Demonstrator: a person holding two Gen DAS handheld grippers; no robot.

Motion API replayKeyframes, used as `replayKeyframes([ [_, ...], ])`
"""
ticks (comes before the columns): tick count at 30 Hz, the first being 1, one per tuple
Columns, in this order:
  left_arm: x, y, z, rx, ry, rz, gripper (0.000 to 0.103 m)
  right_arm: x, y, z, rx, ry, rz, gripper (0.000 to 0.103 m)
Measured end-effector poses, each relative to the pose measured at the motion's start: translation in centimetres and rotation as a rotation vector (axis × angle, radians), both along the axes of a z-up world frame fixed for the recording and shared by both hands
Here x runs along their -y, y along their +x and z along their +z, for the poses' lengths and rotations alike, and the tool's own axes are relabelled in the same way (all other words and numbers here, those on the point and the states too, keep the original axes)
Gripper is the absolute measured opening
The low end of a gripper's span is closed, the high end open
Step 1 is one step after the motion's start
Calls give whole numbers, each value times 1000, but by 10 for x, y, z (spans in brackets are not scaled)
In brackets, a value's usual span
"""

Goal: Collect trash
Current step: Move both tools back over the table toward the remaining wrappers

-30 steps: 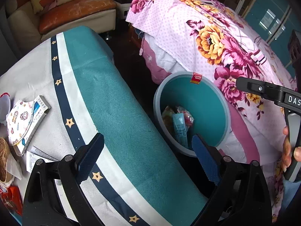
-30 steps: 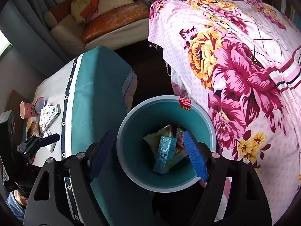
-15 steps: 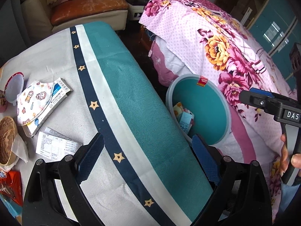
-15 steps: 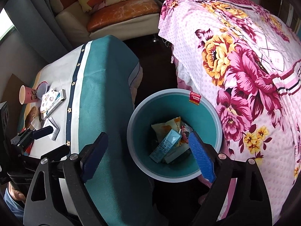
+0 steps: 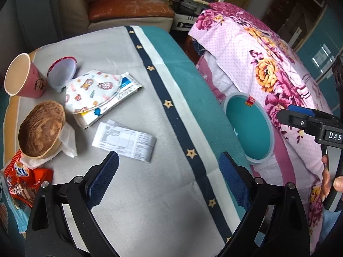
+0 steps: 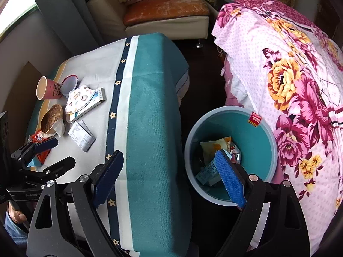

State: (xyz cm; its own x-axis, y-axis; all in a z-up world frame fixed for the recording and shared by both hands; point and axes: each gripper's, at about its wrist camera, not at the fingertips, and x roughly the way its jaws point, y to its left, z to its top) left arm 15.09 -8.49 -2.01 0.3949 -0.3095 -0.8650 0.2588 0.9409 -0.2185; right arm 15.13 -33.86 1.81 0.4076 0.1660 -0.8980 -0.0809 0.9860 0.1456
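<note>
Folded white receipt (image 5: 124,140) flat on cloth, teal bin (image 6: 257,132) holding wrappers

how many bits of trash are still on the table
7, maybe more hidden: pink paper cup, plastic lid beside it, mask on its packet, brown bun on paper, printed leaflet, Ovaltine wrapper at the near-left edge.

"Ovaltine" on red wrapper (image 5: 25,180)

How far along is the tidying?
Partly done. The bin already holds a few wrappers. Both claws, left claw and right claw, are open and empty. The cup, receipt, mask and red packet are on the table.
</note>
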Motion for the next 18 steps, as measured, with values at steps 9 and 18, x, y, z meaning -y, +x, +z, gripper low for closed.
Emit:
replayKeyframes([
  [9,-75,-19,8,36,52,102,94,-73,3,-2,-24,-22,114,83],
  [18,-175,-46,4,72,143,286,94,-157,3,-9,-52,-34,244,83],
])
